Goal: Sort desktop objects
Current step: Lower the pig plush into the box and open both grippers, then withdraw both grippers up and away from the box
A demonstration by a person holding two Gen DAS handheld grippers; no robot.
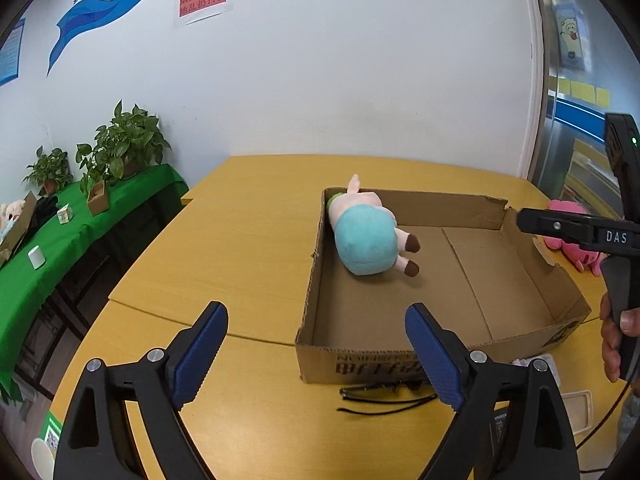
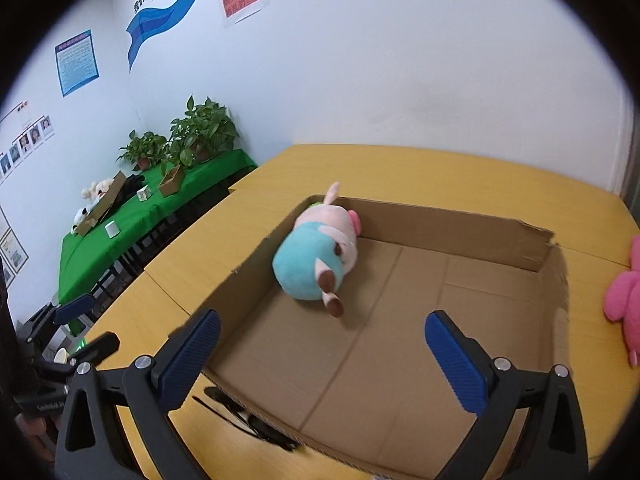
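Observation:
A shallow cardboard box lies on the yellow table. A plush pig in a teal dress lies on its side in the box's far left corner. A pink plush toy sits on the table just right of the box. My left gripper stands open and empty over the box's near left corner. My right gripper hangs open and empty above the near part of the box; one of its fingers shows at the right, held by a hand.
Black glasses and a cord lie in front of the box. A white tray sits near the right edge. A green-covered side table at the left carries potted plants, small boxes and a white cup.

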